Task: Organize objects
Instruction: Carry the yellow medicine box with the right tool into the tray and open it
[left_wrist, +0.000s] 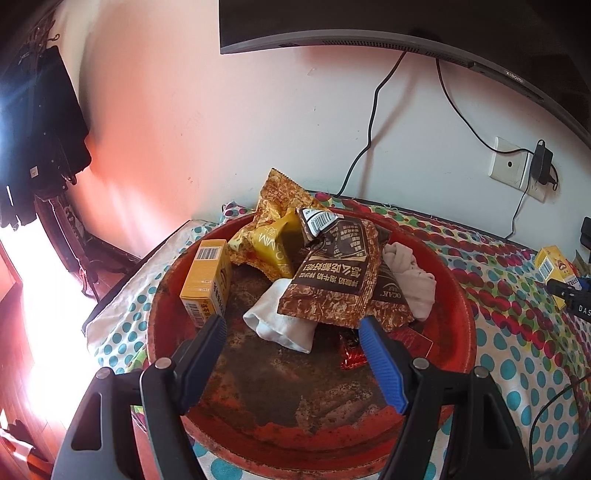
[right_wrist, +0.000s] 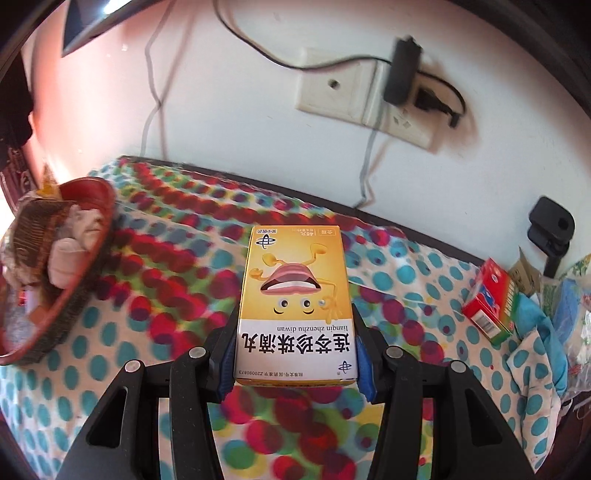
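Observation:
In the right wrist view my right gripper (right_wrist: 295, 350) is shut on a yellow medicine box (right_wrist: 293, 295) with a cartoon face, lifted above the dotted cloth (right_wrist: 166, 314). The same box (left_wrist: 552, 267) shows at the right edge of the left wrist view. My left gripper (left_wrist: 291, 339) stands open over the round red tray (left_wrist: 458, 325), nothing between its fingers. In the tray lie a second yellow box (left_wrist: 207, 280), a yellow snack bag (left_wrist: 273, 229), a brown snack bag (left_wrist: 332, 273), a white sock (left_wrist: 284, 321) and a beige sock (left_wrist: 410, 280).
A red and green box (right_wrist: 491, 302) lies on the cloth at the right beside blue fabric (right_wrist: 546, 332). A wall socket (right_wrist: 365, 96) with a black adapter (right_wrist: 400, 70) and cables hangs behind the table. A monitor (left_wrist: 369, 26) is mounted above. The red tray (right_wrist: 85, 258) sits left.

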